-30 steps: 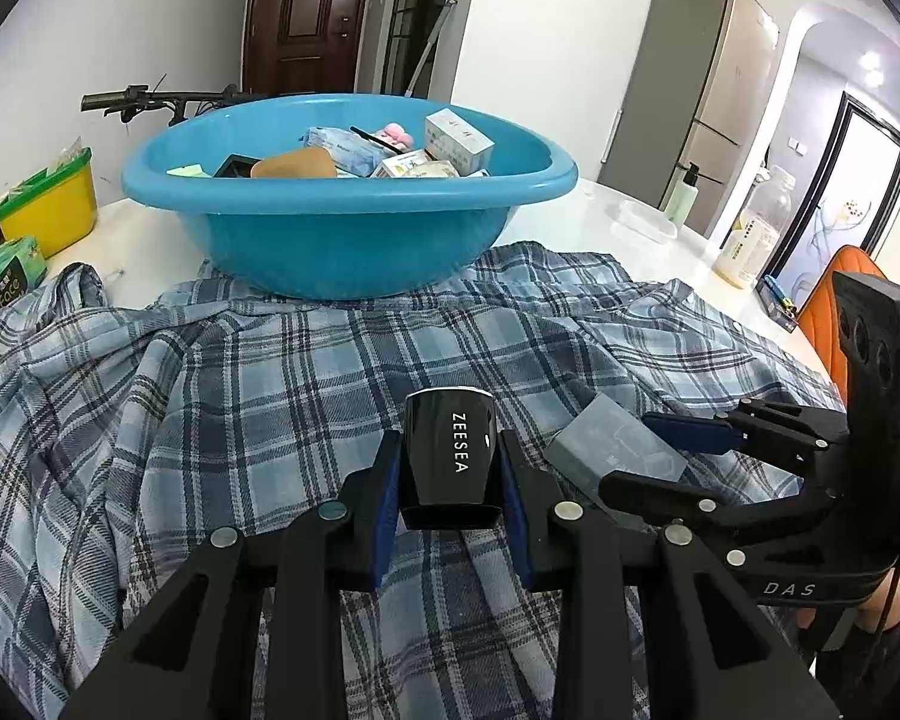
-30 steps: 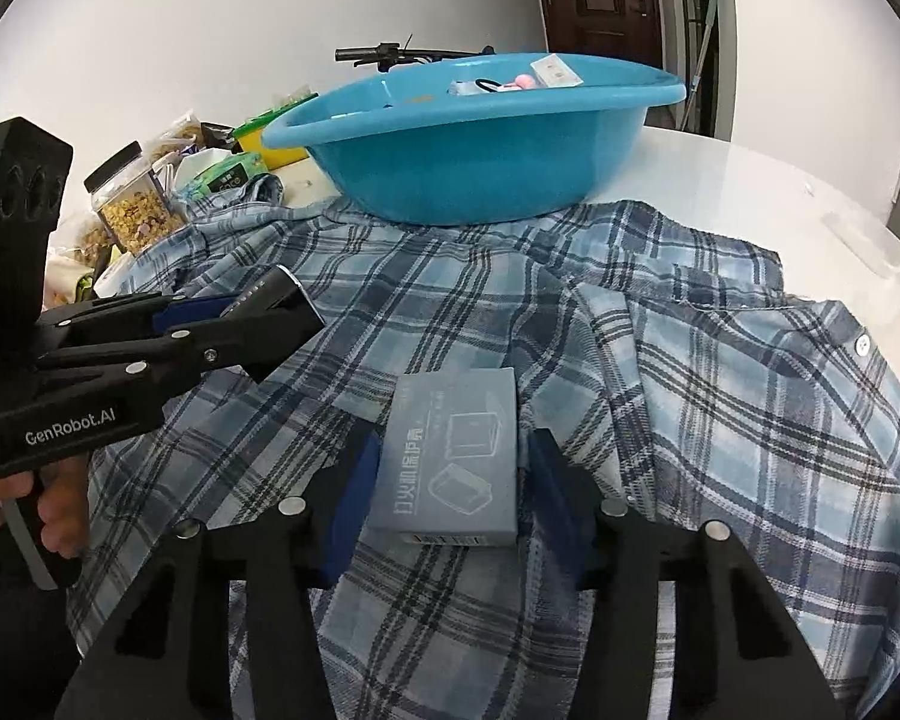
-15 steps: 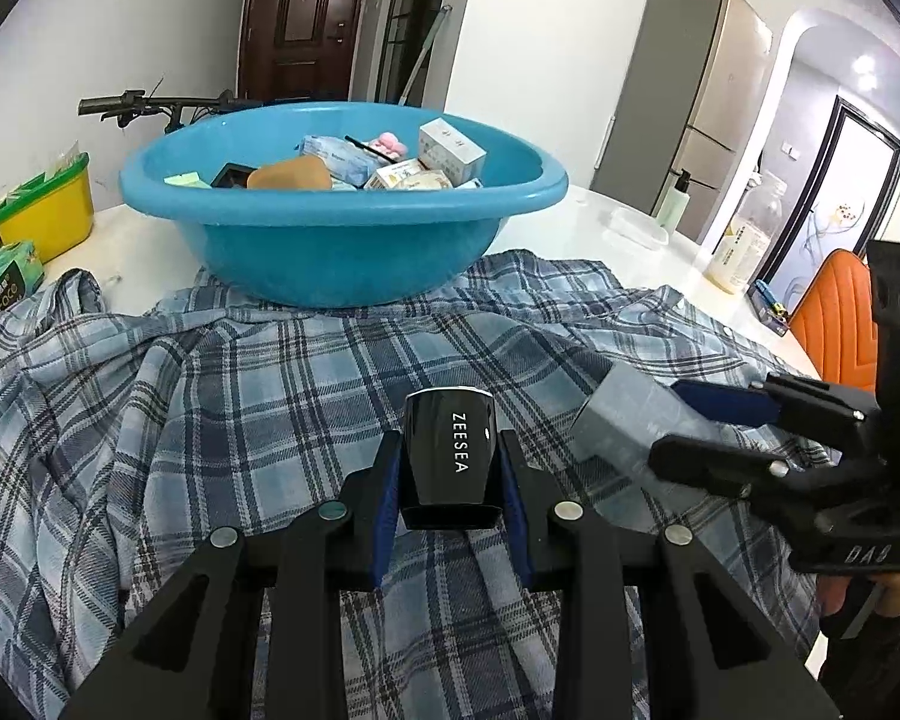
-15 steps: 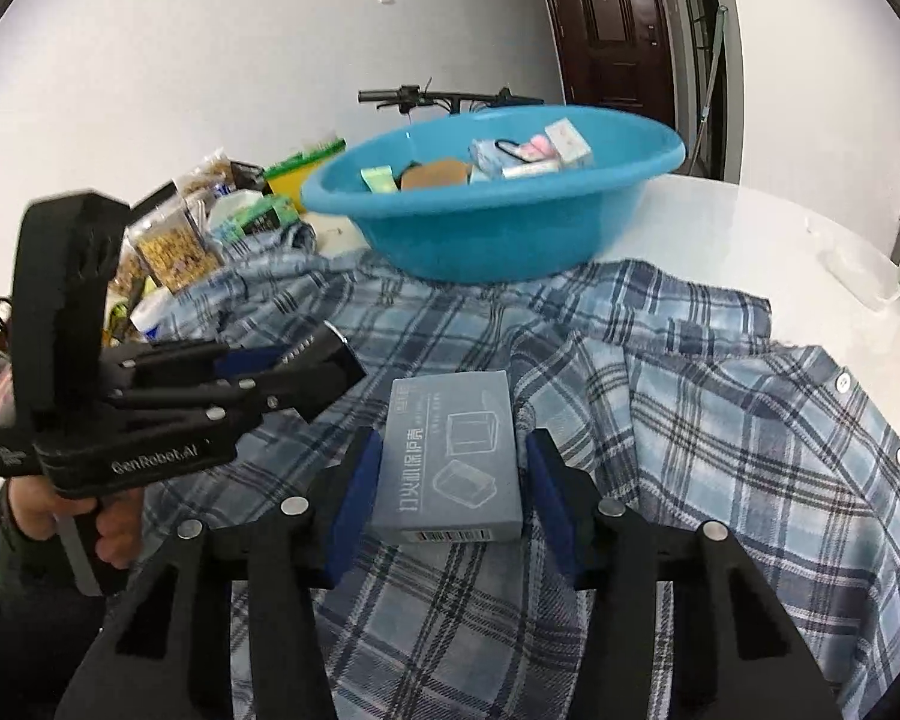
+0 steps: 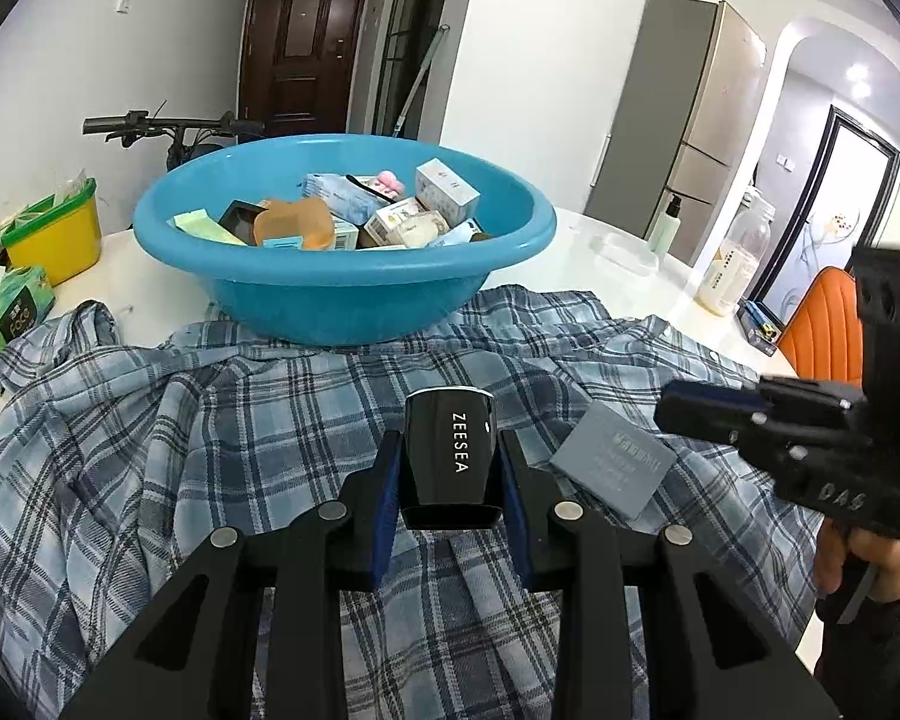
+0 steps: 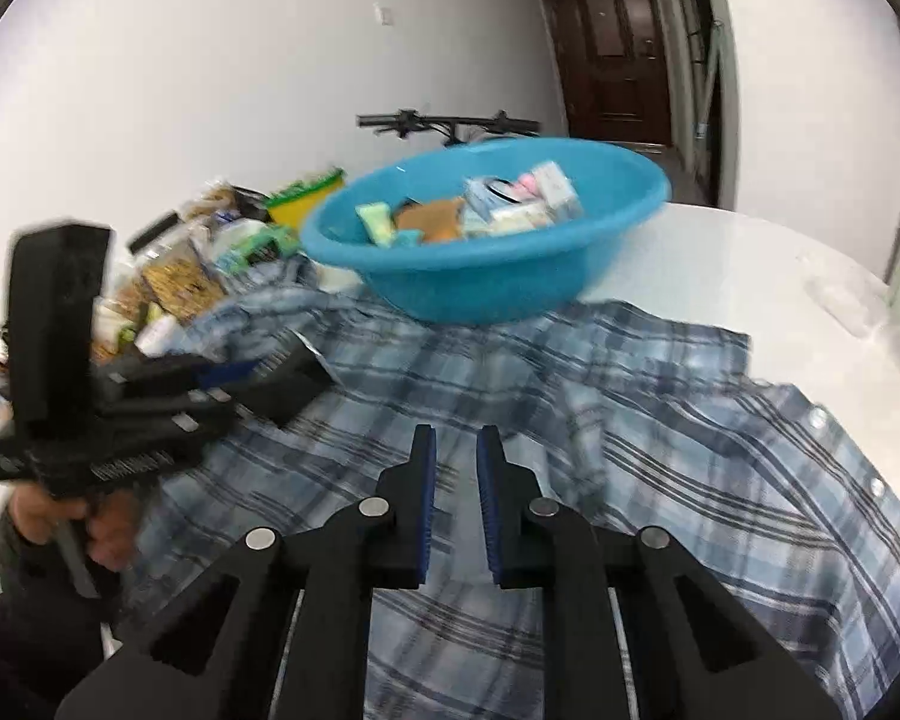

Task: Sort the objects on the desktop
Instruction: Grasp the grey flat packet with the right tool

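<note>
Gripping a black case (image 5: 450, 456) marked ZEESEA in the left gripper (image 5: 449, 441), blue pads pressed tight on both sides, lettering facing up. Holds it above a blue plaid shirt (image 5: 240, 420) spread rumpled over a white table (image 5: 570, 252). Points it toward a blue basin (image 5: 354, 306) standing on the far edge of the shirt, heaped with small boxes, packets and a tan lid.

Shows the right gripper (image 6: 456, 438) clenched on nothing, with only a narrow slit between its blue pads and plaid cloth below. Finds a grey box (image 5: 615, 462) low on the shirt, just beside the black case on its right, under the right gripper's tips and not between them. Cannot tell whether it lies flat on the cloth or tilts off it.

Catches a hand (image 5: 858, 558) wrapped round the right gripper's handle at the right edge of the left wrist view, and the other hand (image 6: 90, 534), blurred, round the left handle in the right wrist view.

Places a yellow tub (image 5: 60, 234) with a green lid and a green tissue pack (image 5: 15, 306) on the table left of the basin. Sets a pump bottle (image 5: 666, 228) and a clear jar (image 5: 732, 264) well apart on the right. Leaves a bicycle handlebar (image 5: 168, 123) and a dark door (image 5: 303, 42) behind.
</note>
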Action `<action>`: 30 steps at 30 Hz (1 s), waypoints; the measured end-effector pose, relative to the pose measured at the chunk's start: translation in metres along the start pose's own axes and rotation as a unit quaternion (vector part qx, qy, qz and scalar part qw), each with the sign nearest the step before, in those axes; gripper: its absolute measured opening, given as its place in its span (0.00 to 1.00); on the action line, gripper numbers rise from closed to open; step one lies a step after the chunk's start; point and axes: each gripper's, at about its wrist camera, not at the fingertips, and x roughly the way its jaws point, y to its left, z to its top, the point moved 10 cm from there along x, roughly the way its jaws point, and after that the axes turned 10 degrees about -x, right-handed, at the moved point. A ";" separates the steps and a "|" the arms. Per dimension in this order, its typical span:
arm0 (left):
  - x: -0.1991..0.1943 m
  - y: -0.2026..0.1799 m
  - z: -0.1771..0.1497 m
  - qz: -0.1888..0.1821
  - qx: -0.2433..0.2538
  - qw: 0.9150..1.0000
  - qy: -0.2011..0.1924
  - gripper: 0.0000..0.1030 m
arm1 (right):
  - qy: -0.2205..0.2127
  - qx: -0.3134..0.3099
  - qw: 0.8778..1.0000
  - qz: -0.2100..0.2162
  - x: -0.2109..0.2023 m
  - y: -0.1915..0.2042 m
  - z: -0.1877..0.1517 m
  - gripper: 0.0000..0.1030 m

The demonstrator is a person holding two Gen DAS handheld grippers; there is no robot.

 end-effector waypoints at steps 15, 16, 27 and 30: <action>0.003 0.001 -0.008 -0.003 0.002 1.000 0.007 0.31 | 0.046 -0.042 0.998 -0.007 0.024 -0.004 -0.032 0.75; 0.003 0.002 -0.008 -0.003 0.001 1.000 0.007 0.31 | 0.042 -0.047 0.998 -0.018 0.022 -0.005 -0.030 0.84; 0.010 0.003 -0.010 -0.008 -0.003 1.000 0.014 0.31 | 0.086 -0.048 0.995 -0.029 0.046 -0.010 -0.043 0.46; 0.010 0.002 -0.011 -0.009 -0.004 1.000 0.015 0.31 | 0.098 -0.062 0.993 -0.038 0.051 -0.009 -0.046 0.46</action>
